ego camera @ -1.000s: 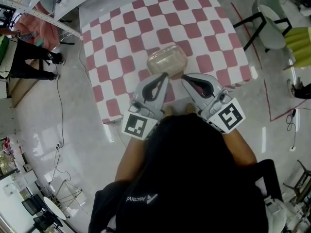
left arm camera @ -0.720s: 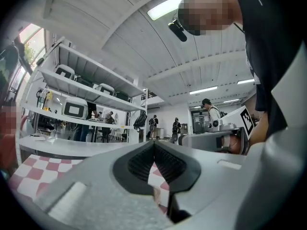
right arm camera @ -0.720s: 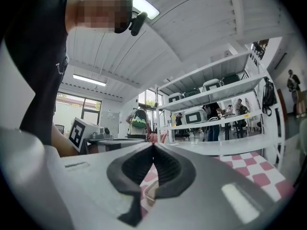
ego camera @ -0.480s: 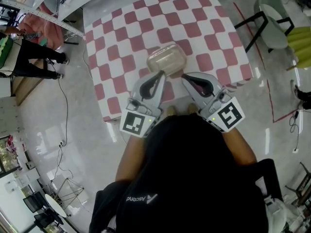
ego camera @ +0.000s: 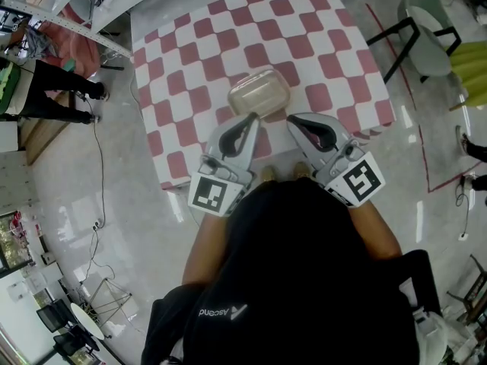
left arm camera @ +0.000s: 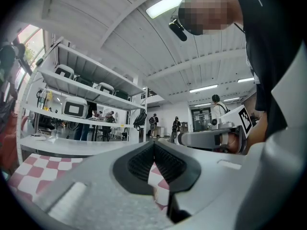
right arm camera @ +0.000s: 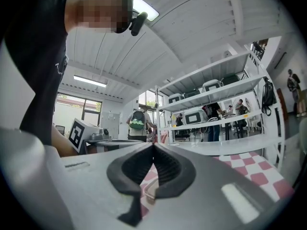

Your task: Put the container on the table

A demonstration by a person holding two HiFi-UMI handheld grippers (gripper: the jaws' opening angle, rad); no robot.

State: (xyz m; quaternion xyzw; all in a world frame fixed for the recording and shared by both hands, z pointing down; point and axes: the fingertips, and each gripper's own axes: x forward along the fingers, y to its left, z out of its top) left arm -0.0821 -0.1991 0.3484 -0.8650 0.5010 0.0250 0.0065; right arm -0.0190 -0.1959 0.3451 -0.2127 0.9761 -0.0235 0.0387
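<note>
A pale translucent lidded container rests on the red-and-white checked table, near its front edge. Just short of the container, my left gripper points at its near left corner with its jaws shut and nothing between them. My right gripper sits to the container's near right, also shut and empty. Whether either tip touches the container I cannot tell. In the left gripper view the left gripper has its ribbed pads pressed together over checked cloth. The right gripper view shows the right gripper with its pads closed too.
A black-legged chair stands to the right of the table, with a yellow object beyond it. A metal shelf and a person are at the upper left. A cable trails over the glossy floor on the left.
</note>
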